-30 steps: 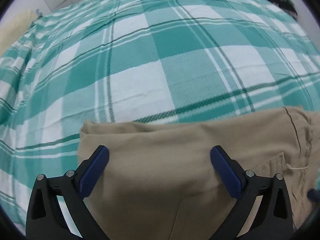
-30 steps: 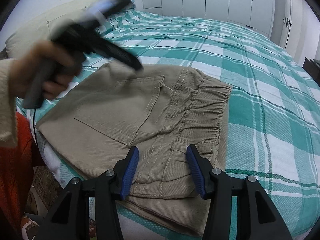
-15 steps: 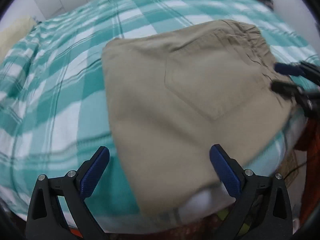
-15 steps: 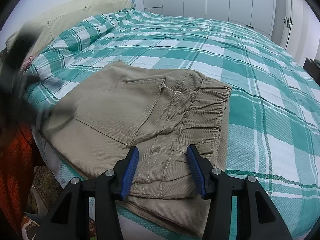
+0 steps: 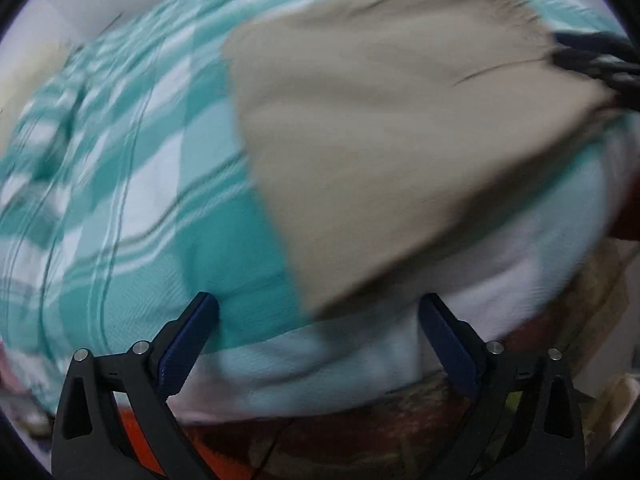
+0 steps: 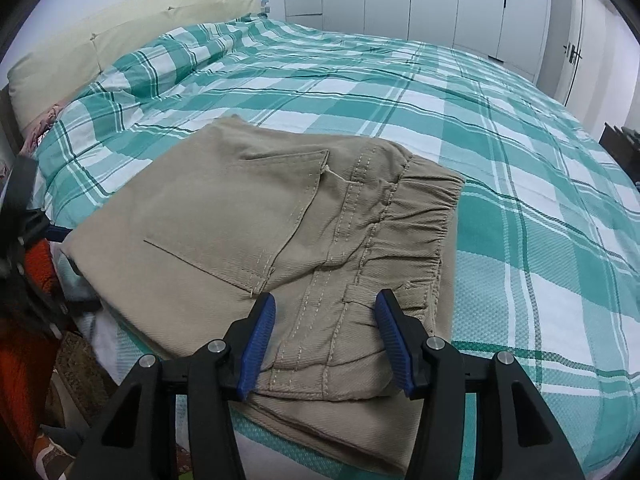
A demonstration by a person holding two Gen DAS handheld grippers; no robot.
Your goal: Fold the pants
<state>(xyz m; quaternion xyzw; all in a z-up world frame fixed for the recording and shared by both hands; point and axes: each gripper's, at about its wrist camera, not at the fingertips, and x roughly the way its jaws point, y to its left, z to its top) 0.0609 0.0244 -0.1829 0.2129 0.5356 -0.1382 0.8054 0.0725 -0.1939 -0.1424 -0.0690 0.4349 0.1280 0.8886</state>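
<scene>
The tan pants (image 6: 256, 220) lie folded into a flat rectangle near the bed's edge, back pocket up, elastic waistband to the right. My right gripper (image 6: 326, 340) is open, its blue pads astride the waistband end, holding nothing. In the blurred left wrist view the pants (image 5: 392, 128) lie ahead and to the right. My left gripper (image 5: 318, 342) is wide open and empty, off the pants, over the bed's edge. The right gripper (image 5: 592, 56) shows at the pants' far right there.
The bed has a teal and white plaid cover (image 6: 500, 128). A cream headboard (image 6: 120, 28) and plaid pillow (image 6: 168, 56) are at far left. White wardrobe doors (image 6: 420, 0) stand behind. Orange cloth (image 6: 24, 340) and patterned floor lie below the bed's edge.
My left gripper has pulled back off the pants toward the bed's edge and is still moving, blurring its view. My right gripper and the pants have stayed put.
</scene>
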